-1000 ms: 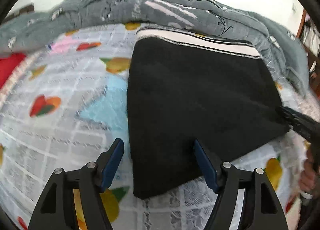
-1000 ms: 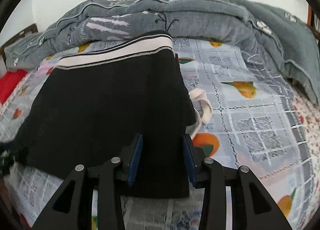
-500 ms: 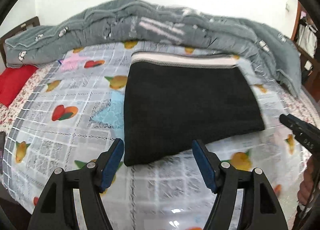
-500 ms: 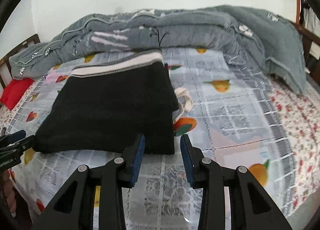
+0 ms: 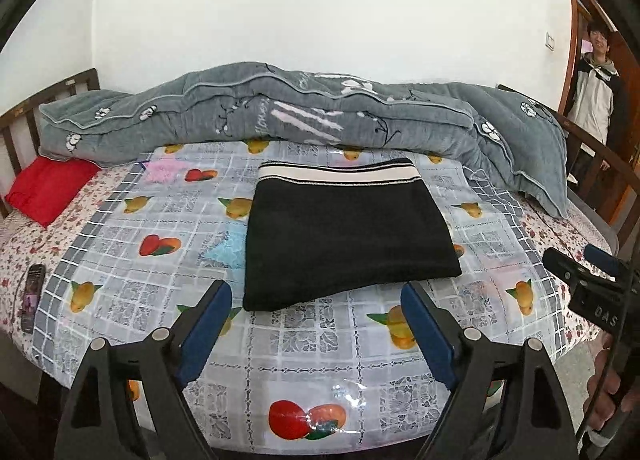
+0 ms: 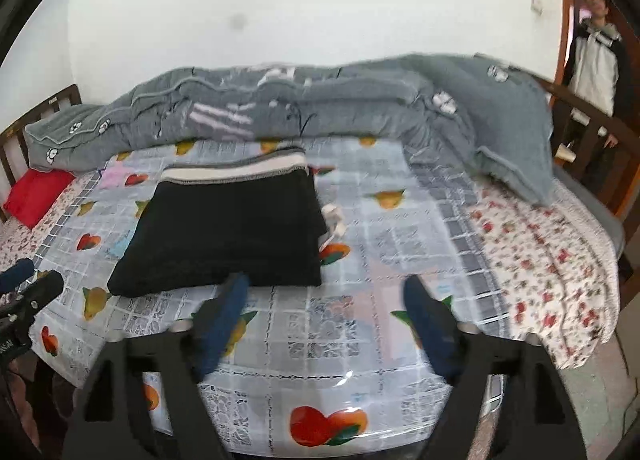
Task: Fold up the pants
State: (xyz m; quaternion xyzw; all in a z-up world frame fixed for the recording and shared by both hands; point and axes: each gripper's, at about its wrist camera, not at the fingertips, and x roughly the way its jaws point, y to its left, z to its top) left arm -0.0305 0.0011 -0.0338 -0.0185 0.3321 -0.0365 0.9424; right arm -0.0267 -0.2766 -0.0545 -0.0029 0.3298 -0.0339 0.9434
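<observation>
The black pants lie folded into a flat rectangle on the fruit-print bed cover, white-striped waistband at the far side. My left gripper hovers in front of the near edge, jaws opening, nothing between them. My right gripper hangs off the pants' near right corner, blurred, jaws opening wide and empty. Each gripper shows in the other's view: the right gripper at the right edge, the left gripper at the left edge.
A rumpled grey quilt lines the far side of the bed. A red pillow and a phone lie at the left. A white strap pokes out beside the pants. A person stands by the doorway at right.
Both grippers have drawn back and upward from the pants, which stay folded on the bed. The right jaws, narrow before, have spread wide; the left jaws have widened a little.
</observation>
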